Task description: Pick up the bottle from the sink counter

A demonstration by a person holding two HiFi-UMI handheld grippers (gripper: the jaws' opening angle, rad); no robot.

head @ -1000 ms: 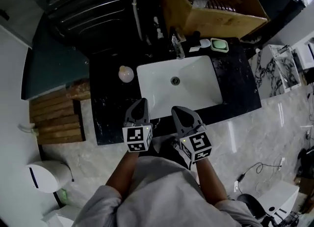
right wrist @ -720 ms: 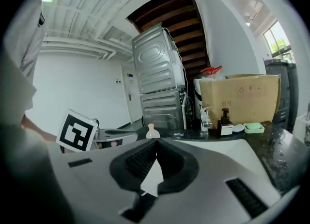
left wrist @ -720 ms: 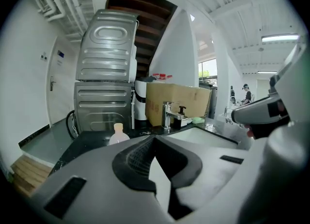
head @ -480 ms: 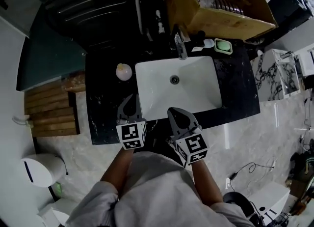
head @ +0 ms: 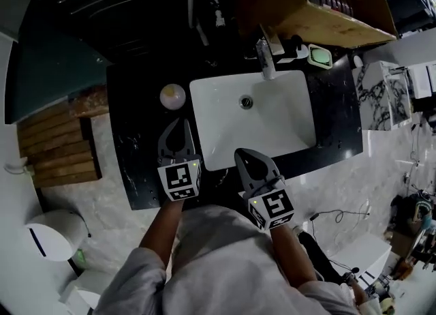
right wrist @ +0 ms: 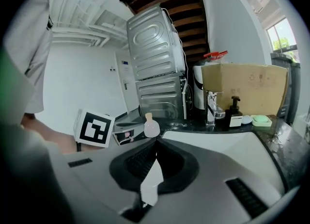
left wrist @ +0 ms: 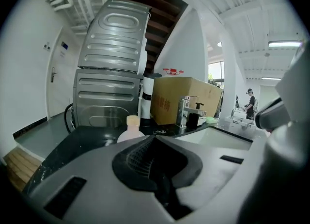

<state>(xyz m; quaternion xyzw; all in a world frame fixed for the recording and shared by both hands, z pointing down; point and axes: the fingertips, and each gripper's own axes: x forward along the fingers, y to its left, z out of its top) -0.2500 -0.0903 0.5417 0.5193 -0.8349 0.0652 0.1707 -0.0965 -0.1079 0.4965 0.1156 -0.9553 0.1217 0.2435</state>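
Observation:
A small round pale-pink bottle [head: 173,95] with a cream cap stands upright on the black sink counter [head: 136,136], left of the white basin [head: 211,150]. My left gripper [head: 178,124] hovers over the counter just in front of the bottle, shut and empty, pointing at it with a short gap left. In the left gripper view the bottle [left wrist: 131,130] rises just beyond the closed jaw tips [left wrist: 155,138]. My right gripper [head: 244,153] is at the basin's front edge, shut and holding nothing. Its own view shows the bottle [right wrist: 151,128] farther off, left of centre.
A chrome faucet [head: 266,58], a dark pump dispenser [head: 294,46] and a green soap dish [head: 320,56] line the back of the counter. Behind them sits a cardboard box [head: 327,13]. A grey washing machine [left wrist: 114,72] stands behind the counter's left part. Wooden slats [head: 58,143] lie on the floor at left.
My left gripper has moved left off the basin edge and forward over the counter, closer to the bottle. The right gripper has stayed at the basin's front edge.

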